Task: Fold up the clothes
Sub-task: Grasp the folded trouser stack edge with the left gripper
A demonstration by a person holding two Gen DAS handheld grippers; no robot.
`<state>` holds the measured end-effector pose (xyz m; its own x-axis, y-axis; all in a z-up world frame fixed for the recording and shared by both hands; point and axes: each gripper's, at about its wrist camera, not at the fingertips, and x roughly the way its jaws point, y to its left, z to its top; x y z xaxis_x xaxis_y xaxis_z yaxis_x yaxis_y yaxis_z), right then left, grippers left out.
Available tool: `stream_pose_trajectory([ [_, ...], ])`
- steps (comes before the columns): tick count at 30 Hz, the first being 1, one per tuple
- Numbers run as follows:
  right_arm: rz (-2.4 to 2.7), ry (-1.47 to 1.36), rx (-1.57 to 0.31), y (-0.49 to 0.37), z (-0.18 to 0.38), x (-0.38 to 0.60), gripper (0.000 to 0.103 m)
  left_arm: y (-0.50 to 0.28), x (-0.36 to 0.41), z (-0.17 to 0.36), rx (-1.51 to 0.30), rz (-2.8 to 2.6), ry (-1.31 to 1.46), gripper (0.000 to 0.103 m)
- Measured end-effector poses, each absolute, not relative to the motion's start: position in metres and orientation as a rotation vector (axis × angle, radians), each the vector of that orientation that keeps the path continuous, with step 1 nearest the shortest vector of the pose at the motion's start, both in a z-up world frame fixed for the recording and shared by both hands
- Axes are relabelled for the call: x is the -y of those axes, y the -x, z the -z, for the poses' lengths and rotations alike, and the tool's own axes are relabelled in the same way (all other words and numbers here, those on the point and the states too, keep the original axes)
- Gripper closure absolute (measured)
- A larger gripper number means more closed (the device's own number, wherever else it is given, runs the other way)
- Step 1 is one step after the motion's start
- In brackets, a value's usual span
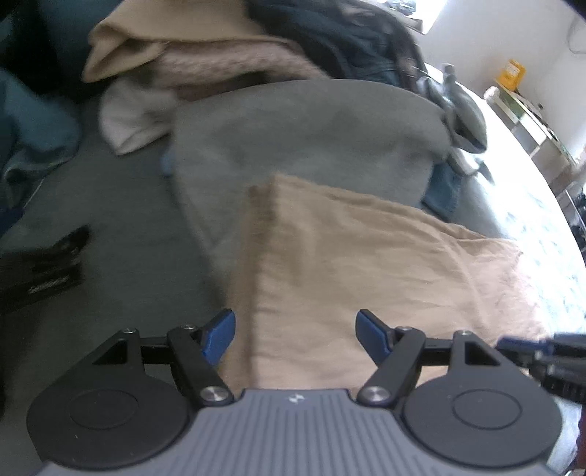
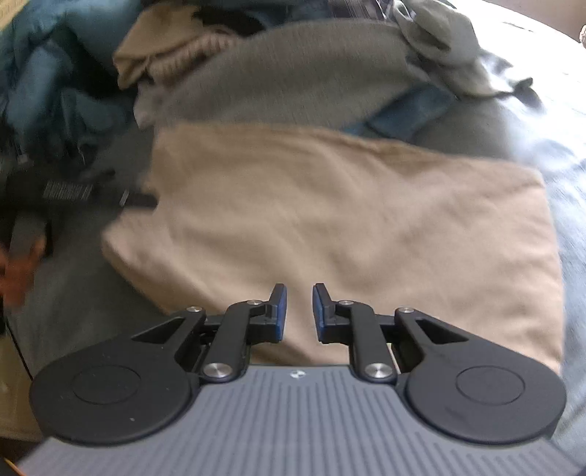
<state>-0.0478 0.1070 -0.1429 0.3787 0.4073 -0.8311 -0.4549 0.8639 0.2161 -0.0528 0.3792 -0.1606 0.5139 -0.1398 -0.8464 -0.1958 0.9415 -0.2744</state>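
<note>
A folded beige garment (image 1: pixel 366 263) lies flat on the grey bed surface, partly over a folded grey garment (image 1: pixel 311 135). My left gripper (image 1: pixel 296 338) is open and empty, hovering over the beige garment's near left part. In the right wrist view the beige garment (image 2: pixel 348 219) fills the middle. My right gripper (image 2: pixel 299 311) hovers above its near edge with the jaws a small gap apart and nothing between them. The left gripper (image 2: pixel 91 197) shows dark and blurred at the garment's left edge.
A pile of unfolded clothes sits behind: tan and pink knits (image 1: pixel 175 55), dark garments (image 1: pixel 348 33), teal fabric (image 2: pixel 55 73), a blue denim piece (image 2: pixel 410 113). A black object (image 1: pixel 44 267) lies on the bed at left. A shelf (image 1: pixel 531 117) stands by the white wall.
</note>
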Motion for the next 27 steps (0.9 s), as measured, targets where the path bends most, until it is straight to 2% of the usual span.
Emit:
stream_pose_trajectory([
  [12,-0.59,-0.07,-1.123,0.012,0.165,-0.154,0.088,0.055,-0.426,0.211,-1.128,0.086,0.666,0.031],
  [18,-0.535,-0.129,-1.199,-0.003,0.192,-0.156,0.088,0.055,-0.441,0.223,-1.125,0.158,0.741,0.041],
  [22,-0.521,-0.152,-1.21,-0.004,0.196,-0.155,0.088,0.052,-0.446,0.229,-1.123,0.17,0.796,0.039],
  [24,-0.52,-0.14,-1.21,-0.003,0.197,-0.156,0.088,0.052,-0.446,0.228,-1.127,0.174,0.803,0.043],
  [26,-0.52,-0.128,-1.213,-0.004,0.198,-0.157,0.088,0.055,-0.445,0.223,-1.13,0.192,0.83,0.056],
  [27,-0.519,-0.127,-1.215,-0.005,0.198,-0.158,0.088,0.056,-0.445,0.22,-1.125,0.199,0.858,0.056],
])
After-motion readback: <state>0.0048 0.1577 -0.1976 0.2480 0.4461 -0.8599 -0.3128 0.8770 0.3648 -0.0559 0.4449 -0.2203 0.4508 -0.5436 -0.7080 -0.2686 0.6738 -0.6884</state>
